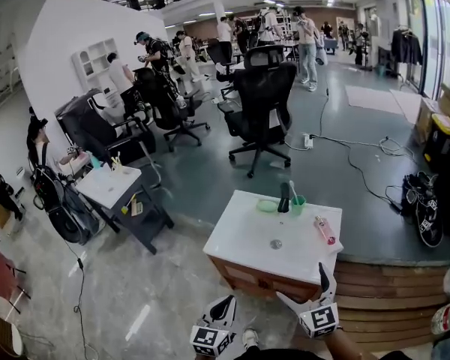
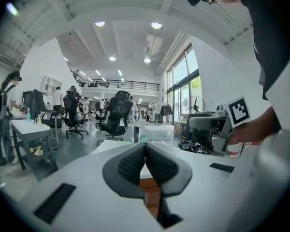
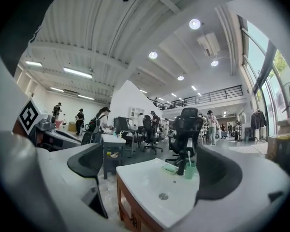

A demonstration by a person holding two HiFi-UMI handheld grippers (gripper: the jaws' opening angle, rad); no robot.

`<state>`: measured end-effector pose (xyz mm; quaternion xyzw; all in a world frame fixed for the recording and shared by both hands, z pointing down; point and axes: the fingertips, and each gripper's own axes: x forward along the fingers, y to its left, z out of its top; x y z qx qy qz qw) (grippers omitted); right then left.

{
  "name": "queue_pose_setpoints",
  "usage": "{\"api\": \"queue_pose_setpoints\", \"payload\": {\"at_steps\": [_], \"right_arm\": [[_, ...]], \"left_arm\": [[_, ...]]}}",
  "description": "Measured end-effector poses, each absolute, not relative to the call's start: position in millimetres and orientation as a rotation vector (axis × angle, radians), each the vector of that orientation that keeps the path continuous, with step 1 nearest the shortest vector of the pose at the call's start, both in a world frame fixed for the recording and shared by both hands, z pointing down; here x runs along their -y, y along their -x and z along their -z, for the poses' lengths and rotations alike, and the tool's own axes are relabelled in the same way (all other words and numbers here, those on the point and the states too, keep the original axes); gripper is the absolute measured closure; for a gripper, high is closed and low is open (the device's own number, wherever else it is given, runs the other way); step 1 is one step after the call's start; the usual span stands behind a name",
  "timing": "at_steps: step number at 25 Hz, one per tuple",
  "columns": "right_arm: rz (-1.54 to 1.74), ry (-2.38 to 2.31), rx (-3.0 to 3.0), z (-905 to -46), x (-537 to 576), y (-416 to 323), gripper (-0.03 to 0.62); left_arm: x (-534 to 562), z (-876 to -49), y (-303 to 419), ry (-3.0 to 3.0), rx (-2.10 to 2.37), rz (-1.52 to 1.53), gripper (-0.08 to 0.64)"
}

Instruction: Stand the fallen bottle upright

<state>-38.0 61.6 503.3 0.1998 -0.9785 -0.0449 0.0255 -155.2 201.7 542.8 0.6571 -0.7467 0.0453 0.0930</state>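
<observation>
A pink bottle lies on its side near the right edge of the white washbasin top. At the back of the basin are a black tap, a green cup holding a toothbrush, and a green soap dish. My left gripper is shut and holds nothing, low in front of the basin. My right gripper is open and empty, just short of the basin's front right corner. In the right gripper view the basin, tap and cup show between the jaws; the bottle is hidden there.
The basin cabinet stands against a wooden platform on the right. A black office chair is behind it, a small white table to the left. Cables and shoes lie on the grey floor. People stand far back.
</observation>
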Motion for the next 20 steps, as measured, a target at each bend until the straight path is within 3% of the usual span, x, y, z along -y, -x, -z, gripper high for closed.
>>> {"api": "queue_pose_setpoints", "payload": {"at_steps": [11,20], "right_arm": [[0.094,-0.845,2.936,-513.5,-14.4,108.7,-0.006],[0.058,-1.063,2.839,-519.8,11.9,124.4,-0.006]], "left_arm": [[-126.3,-542.9,248.4,-2.129,2.065,-0.157,0.543],[-86.0,-543.4,280.8,-2.259,1.946,-0.167,0.542]]}}
